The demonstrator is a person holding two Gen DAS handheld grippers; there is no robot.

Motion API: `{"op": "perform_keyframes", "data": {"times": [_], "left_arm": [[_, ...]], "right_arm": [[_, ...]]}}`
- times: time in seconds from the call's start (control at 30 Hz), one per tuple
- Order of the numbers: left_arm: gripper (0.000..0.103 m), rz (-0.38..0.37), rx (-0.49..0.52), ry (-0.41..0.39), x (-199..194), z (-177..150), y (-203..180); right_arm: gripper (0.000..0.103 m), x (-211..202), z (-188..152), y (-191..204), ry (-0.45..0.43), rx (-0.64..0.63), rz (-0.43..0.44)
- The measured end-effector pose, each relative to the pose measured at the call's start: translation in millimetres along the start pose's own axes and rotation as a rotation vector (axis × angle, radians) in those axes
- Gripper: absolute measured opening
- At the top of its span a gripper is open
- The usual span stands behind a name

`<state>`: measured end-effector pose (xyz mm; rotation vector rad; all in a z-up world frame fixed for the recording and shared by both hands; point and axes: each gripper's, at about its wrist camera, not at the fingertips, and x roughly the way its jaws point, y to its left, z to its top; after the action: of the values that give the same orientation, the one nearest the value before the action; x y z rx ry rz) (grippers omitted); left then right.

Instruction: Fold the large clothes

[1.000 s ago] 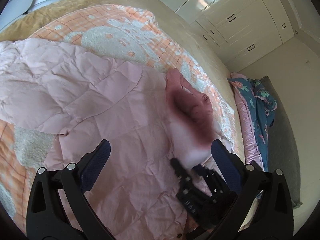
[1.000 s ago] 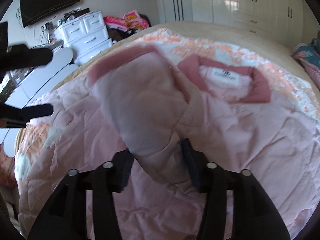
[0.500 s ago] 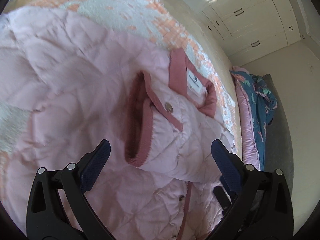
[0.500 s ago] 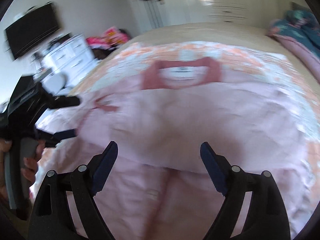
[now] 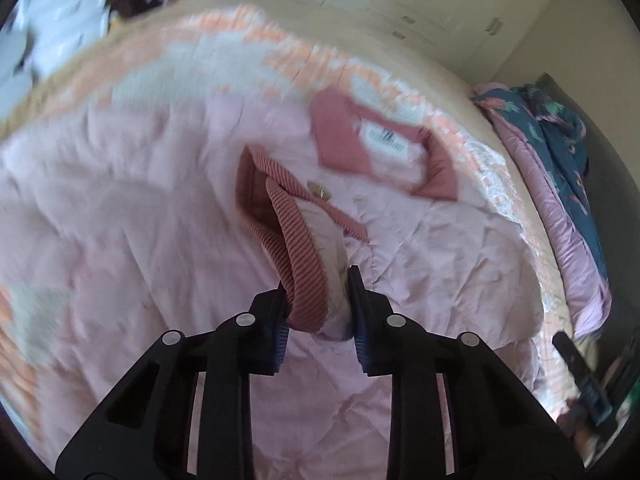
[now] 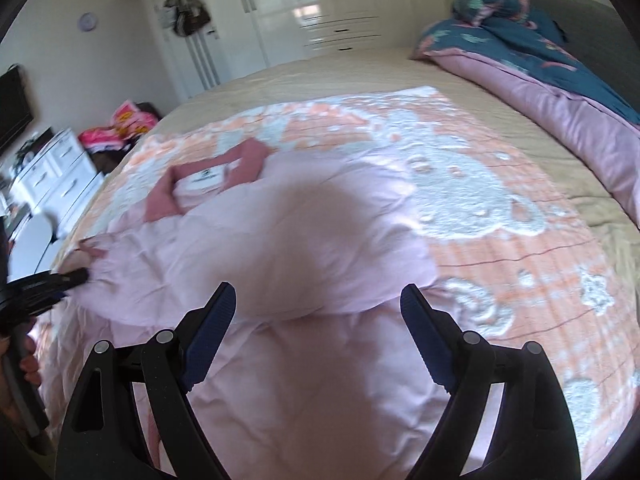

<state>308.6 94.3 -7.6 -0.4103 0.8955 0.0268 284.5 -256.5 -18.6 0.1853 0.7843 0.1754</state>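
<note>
A pale pink quilted jacket [image 5: 420,248] with a dusty-rose ribbed cuff [image 5: 296,256] and collar [image 5: 340,136] lies on an orange-and-white checked blanket [image 6: 500,216] with a white bear motif, beside a teal floral duvet [image 6: 520,48] lined in mauve; white wardrobes [image 6: 320,8] behind.

Left hand-held gripper [image 5: 318,304] closing, right [image 6: 318,336] agape

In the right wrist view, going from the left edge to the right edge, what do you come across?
White drawer chest → dark pink ribbed collar with white label → folded pale pink quilted jacket → white bear pattern on the peach blanket → teal and pink floral quilt.
</note>
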Motion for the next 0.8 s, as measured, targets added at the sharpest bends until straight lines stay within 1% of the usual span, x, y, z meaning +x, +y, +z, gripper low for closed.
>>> {"op": "perform_keyframes", "data": {"times": [0.03,0.1,0.17,0.23,0.3,0.4,0.5,0.63,0.7,0.8], "left_arm": [[0.018,0.003,0.021,-0.032,-11,4,-2],[0.017,0.016,0.040,-0.071,-23,7,-2],[0.018,0.032,0.041,-0.083,-28,5,4],[0.018,0.055,0.031,-0.069,-23,0,15],[0.018,0.079,0.008,-0.027,-9,-6,29],[0.018,0.103,0.000,-0.001,3,-14,37],[0.019,0.107,-0.012,0.018,11,-21,42],[0.023,0.113,-0.011,0.032,15,-24,44],[0.026,0.117,-0.021,0.036,17,-24,46],[0.030,0.122,-0.026,0.041,22,-26,47]], "right_arm": [[0.084,-1,4,-3,-0.006,0.011,0.005],[0.084,1,17,-3,-0.015,0.011,0.020],[0.084,6,26,2,-0.005,-0.026,0.003],[0.084,16,31,8,0.011,-0.059,-0.001],[0.084,31,33,13,0.049,-0.076,0.014],[0.084,49,31,17,0.104,-0.083,0.029],[0.084,62,25,19,0.156,-0.083,0.032],[0.084,82,14,14,0.226,-0.057,0.007],[0.084,90,9,12,0.245,-0.050,0.002],[0.085,99,3,10,0.245,-0.055,-0.002]]}}
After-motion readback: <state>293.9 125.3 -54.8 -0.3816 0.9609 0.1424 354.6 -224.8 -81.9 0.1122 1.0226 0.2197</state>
